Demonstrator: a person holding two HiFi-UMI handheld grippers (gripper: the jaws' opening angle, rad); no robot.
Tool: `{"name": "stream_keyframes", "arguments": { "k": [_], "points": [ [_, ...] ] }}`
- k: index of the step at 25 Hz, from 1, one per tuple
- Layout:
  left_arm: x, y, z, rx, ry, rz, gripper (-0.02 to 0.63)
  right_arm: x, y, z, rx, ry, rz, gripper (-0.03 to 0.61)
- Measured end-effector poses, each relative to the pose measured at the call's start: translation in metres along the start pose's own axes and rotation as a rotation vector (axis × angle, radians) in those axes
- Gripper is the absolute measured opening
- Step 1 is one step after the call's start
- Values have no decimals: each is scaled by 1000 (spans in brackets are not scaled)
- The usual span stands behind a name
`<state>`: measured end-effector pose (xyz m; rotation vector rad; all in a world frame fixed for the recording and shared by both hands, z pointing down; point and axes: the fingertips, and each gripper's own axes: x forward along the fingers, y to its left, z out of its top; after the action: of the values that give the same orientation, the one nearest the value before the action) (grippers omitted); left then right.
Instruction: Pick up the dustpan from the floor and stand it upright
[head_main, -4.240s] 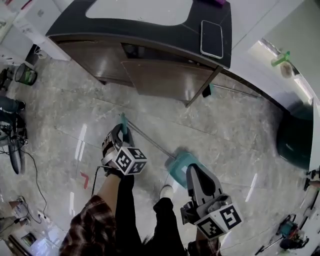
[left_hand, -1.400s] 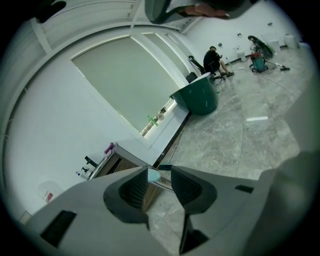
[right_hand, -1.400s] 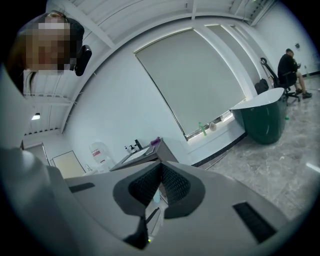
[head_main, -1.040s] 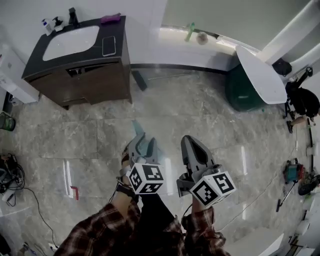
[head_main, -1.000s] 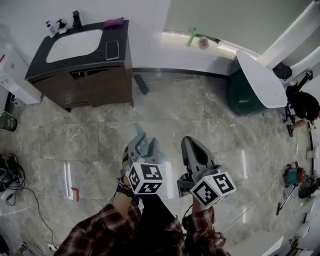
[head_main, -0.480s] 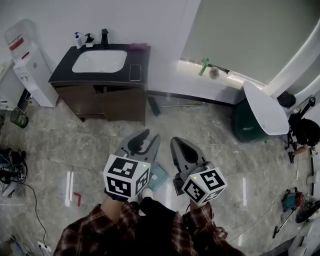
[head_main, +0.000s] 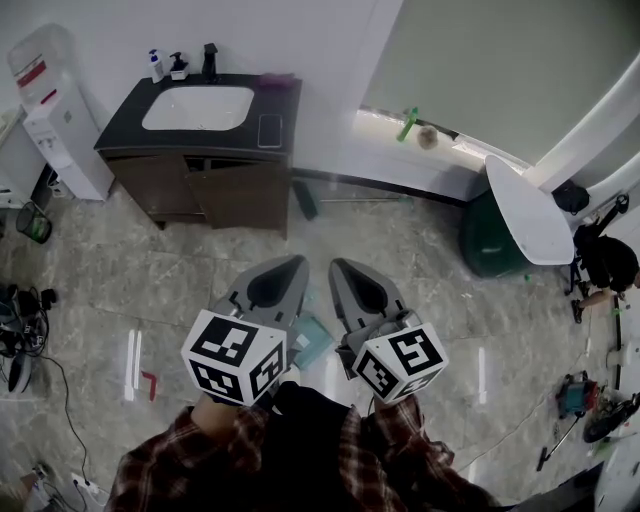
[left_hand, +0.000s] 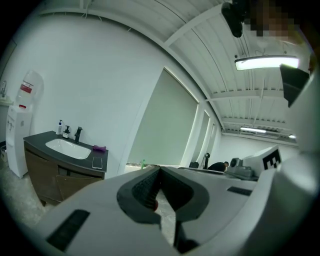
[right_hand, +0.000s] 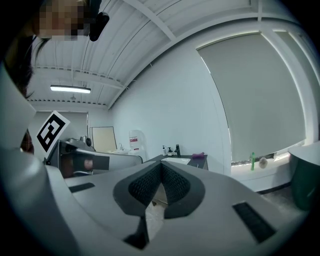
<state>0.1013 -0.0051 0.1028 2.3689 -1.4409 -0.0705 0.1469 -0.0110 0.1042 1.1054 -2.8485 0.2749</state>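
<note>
- Both grippers sit higher and nearer the head camera than a second ago. The left gripper (head_main: 287, 268) was spread around the teal dustpan (head_main: 312, 342) and is now off it.
- Head view: the dustpan is down on the marble floor (head_main: 150, 290) by the person's feet, showing between the left gripper and the right gripper (head_main: 342, 270). Can't tell if it's upright.
- Left gripper view: jaws together, nothing in them. The vanity (left_hand: 65, 155) is ahead on the left.
- Right gripper view: jaws together, empty, with the vanity straight ahead.
</note>
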Motion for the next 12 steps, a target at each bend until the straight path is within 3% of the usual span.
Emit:
{"name": "stream_keyframes", "arguments": {
  "k": [12],
  "points": [
    [15, -18, -4, 94, 26, -32, 11, -5, -13, -7, 23, 21, 0, 11]
  ]
}}
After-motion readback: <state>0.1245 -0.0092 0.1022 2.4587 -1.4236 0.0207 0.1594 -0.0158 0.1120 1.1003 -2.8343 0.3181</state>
